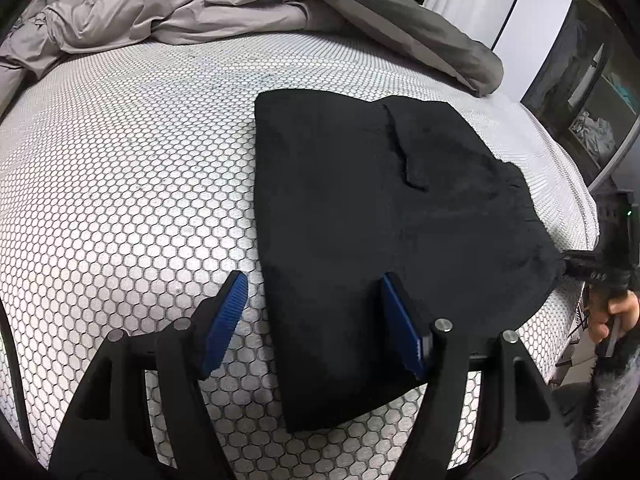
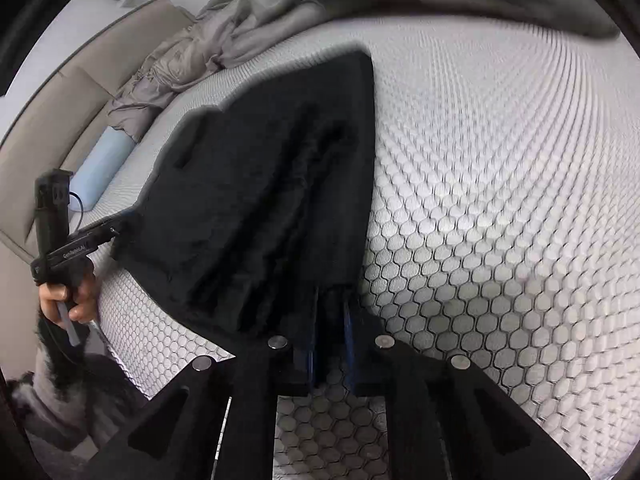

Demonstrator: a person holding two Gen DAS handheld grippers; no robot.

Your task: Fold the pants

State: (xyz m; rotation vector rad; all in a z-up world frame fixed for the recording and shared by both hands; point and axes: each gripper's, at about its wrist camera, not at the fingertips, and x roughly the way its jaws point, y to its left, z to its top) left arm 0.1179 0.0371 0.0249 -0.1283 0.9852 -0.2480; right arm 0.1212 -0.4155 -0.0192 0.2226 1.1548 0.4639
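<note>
**Right clamped on pants corner, left open over the near edge**

Right gripper (image 2: 332,320): jaws together, pinched on black cloth at the near corner of the pants (image 2: 260,200). Fabric bunches into ridges running away from the jaws, so the grip looks like it holds more than one layer. Probably taken there to lift or drag that corner for the next fold.

Left gripper (image 1: 316,320): jaws apart, nothing between the pads. Left pad (image 1: 226,316) sits over bare mattress (image 1: 120,200), right pad over the cloth, so the gap straddles the long straight edge of the pants. Looks staged to close on that edge; can't tell if the tips touch the surface.

Pants lie flat on the mattress, already folded into a compact panel. In the left wrist view the side away from the jaws ends near the mattress edge, where the right gripper (image 1: 592,268) and its hand (image 1: 616,316) sit.

Room: wide bare mattress left of the left jaws and beyond the right jaws. Crumpled bedding (image 1: 160,16) far ahead, well apart from the pants. Fold inward, away from the mattress edge.
</note>
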